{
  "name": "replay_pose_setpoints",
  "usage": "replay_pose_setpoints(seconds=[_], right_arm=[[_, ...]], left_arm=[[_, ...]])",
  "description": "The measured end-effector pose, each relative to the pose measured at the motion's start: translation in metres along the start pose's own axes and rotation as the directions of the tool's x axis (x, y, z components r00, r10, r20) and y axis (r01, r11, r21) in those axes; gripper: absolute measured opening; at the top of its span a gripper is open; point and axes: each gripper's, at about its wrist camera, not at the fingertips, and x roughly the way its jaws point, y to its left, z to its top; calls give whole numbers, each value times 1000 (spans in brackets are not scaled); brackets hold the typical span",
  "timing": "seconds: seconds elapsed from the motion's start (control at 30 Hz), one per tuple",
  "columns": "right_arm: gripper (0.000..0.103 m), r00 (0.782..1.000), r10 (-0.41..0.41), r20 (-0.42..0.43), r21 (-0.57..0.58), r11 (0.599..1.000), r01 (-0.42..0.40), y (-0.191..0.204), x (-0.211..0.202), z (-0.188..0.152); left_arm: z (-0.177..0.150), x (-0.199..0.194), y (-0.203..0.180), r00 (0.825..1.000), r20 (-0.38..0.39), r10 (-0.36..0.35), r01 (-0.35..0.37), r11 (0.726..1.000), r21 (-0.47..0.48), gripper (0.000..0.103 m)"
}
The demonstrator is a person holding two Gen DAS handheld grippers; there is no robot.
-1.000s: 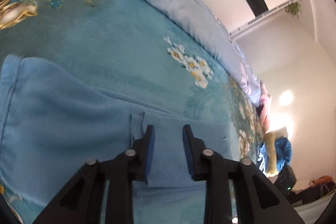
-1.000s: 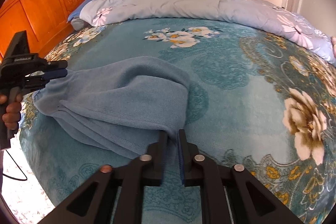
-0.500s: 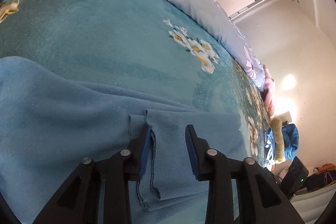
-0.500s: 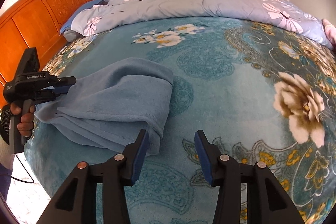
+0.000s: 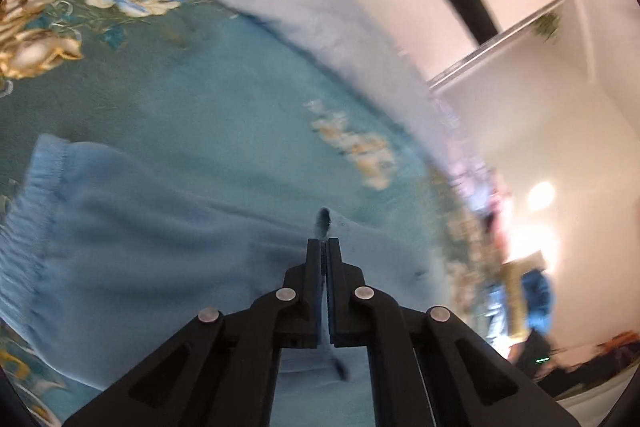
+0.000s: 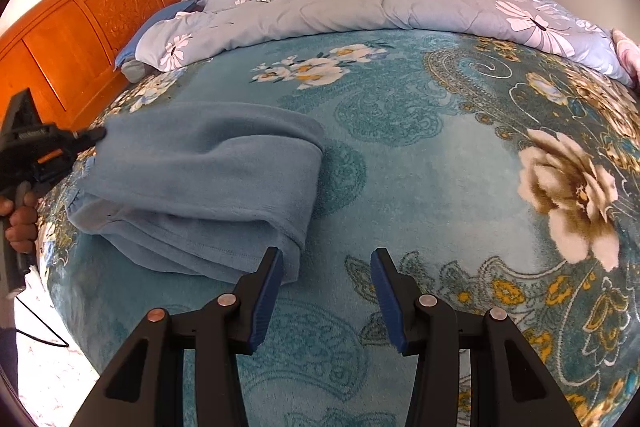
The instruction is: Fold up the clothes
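left gripper [image 5: 324, 247] jaws pinched on blue garment [image 6: 208, 183], seemingly a blurred fold, right gripper [image 6: 326, 267] jaws apart, empty

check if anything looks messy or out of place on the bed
Nothing is spilled or damaged. The blue fleece garment lies in an uneven, half-done fold, its layers staggered. The left gripper is shut on a pinch of its fabric; the right gripper hangs open beside its edge. The grey floral duvet is bunched along the far side.
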Motion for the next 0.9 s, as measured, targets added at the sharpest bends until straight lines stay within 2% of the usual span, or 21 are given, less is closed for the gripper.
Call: replay_pose_setpoints(seconds=[0.1, 0.23, 0.33, 0.4, 0.47, 0.5, 0.53, 0.57, 0.63, 0.67, 0.73, 0.77, 0.83, 0.9], right_arm=[[49, 1000, 6, -3, 12, 1000, -6, -1, 1, 0], [49, 1000, 10, 4, -6, 1000, -10, 2, -3, 3], [49, 1000, 12, 15, -14, 1000, -11, 2, -7, 8], [49, 1000, 15, 8, -22, 1000, -14, 1, -5, 10], [49, 1000, 20, -12, -30, 999, -20, 1, 2, 8], [49, 999, 26, -23, -33, 999, -27, 2, 5, 7], [49, 999, 30, -27, -38, 999, -31, 3, 9, 6], [49, 999, 34, -32, -43, 998, -35, 5, 12, 5], [48, 999, 37, -28, -56, 998, -39, 10, 16, 8], [46, 999, 39, -26, -63, 997, -40, 12, 18, 10], [33, 999, 30, -13, -95, 995, -31, 19, 19, 15], [30, 1000, 17, -15, -120, 993, -19, 23, 21, 17], [16, 1000, -8, -18, -170, 985, 5, 30, 24, 21], [9, 1000, -22, -22, -204, 979, 17, 33, 27, 21]], left_arm=[[-5, 25, 15, 996, -61, 63, -63, 998, -1, 2], [-16, 45, 25, 989, -98, 109, -111, 994, -18, 2], [-18, 38, 24, 990, -98, 97, -100, 995, -25, 2], [-18, 22, 16, 985, -88, 146, -147, 989, -6, 2], [-18, 6, 0, 987, -49, 155, -153, 987, 39, 5], [-18, -2, -12, 991, -35, 130, -128, 990, 61, 6], [-18, -4, -22, 994, -34, 102, -99, 992, 80, 12], [-19, -4, -32, 996, -41, 76, -72, 993, 99, 19], [-22, 7, -53, 997, -75, 18, -7, 990, 143, 24], [-24, 17, -62, 995, -98, 5, 11, 987, 160, 24], [-30, 38, -74, 989, -148, -10, 36, 983, 178, 24], [-34, 46, -74, 986, -166, -10, 38, 985, 166, 24], [-40, 63, -73, 980, -200, -10, 39, 989, 141, 24], [-46, 69, -64, 977, -211, 0, 22, 994, 104, 24]])
